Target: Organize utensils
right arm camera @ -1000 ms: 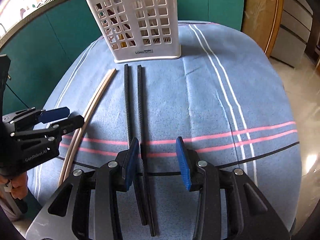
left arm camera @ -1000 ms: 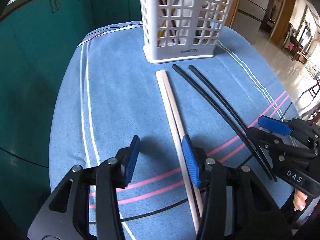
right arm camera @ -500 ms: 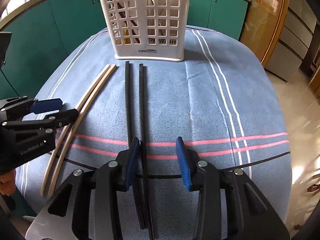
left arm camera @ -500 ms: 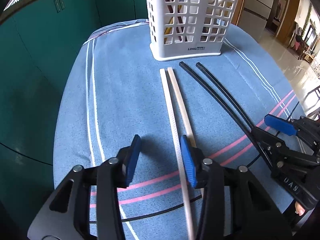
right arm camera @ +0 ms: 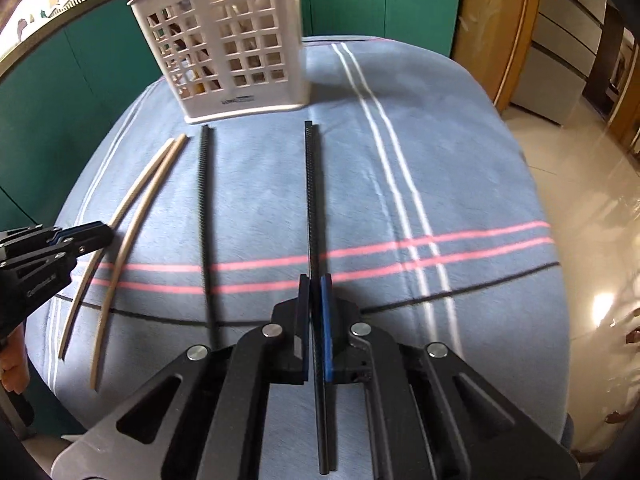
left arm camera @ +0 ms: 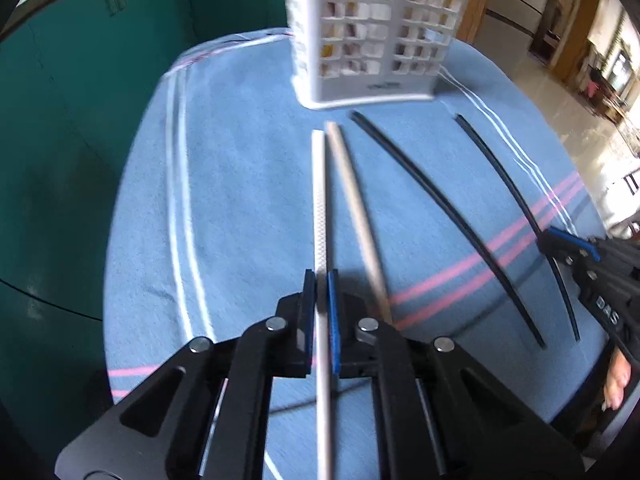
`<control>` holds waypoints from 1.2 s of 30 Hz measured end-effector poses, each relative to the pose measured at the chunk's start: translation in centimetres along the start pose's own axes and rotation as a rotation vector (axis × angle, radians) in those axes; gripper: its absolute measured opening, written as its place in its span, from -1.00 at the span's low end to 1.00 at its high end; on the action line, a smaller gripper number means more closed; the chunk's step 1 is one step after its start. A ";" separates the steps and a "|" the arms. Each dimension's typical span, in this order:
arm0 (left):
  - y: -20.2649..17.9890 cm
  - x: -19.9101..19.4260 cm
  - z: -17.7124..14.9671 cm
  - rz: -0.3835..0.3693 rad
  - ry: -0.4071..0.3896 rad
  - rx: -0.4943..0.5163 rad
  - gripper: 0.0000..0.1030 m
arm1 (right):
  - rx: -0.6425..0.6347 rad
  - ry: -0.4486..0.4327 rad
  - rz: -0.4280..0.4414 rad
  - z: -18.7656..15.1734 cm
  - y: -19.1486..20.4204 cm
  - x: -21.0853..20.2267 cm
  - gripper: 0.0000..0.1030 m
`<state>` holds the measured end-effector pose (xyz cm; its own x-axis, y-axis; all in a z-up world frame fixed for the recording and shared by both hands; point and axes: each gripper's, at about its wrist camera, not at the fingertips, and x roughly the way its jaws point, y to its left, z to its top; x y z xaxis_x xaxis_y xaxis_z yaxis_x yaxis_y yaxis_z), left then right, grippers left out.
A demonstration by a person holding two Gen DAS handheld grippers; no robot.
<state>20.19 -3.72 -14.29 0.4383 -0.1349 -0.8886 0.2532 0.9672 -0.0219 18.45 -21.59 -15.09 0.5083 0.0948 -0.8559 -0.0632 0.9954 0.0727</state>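
Both grippers are clamped on one stick each: left gripper point(left arm camera: 321, 280) on a white chopstick point(left arm camera: 320, 184), right gripper point(right arm camera: 314, 284) on a black chopstick point(right arm camera: 311, 200). Their mates, a beige chopstick point(left arm camera: 356, 208) and a second black chopstick point(right arm camera: 205, 216), lie on the blue cloth point(right arm camera: 460, 184). The white basket point(right arm camera: 228, 48) already holds some utensils (can't tell which). Approx. early stage, 4 sticks to stow. Basket label blurred; the grippers' lettering is only partly legible.

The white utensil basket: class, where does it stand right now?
The white utensil basket stands upright at the far end of the blue cloth, top centre in both wrist views, just beyond the tips of the chopsticks.
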 end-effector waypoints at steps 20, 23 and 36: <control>0.2 1.8 3.7 0.002 -0.011 -0.001 -0.63 | -0.041 -0.015 0.015 2.5 1.1 0.6 -0.65; 0.5 2.7 5.5 0.024 -0.012 -0.008 -0.56 | -0.028 -0.025 0.027 4.2 0.9 1.1 -0.65; 1.7 5.1 8.7 0.089 0.016 -0.039 -0.16 | -0.037 0.009 -0.053 8.8 1.7 5.0 -0.65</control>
<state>30.37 -4.67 -14.88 0.4441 -0.0449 -0.8948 0.1800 0.9829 0.0401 28.45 -19.25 -14.68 0.5043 0.0418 -0.8625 -0.0679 0.9977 0.0087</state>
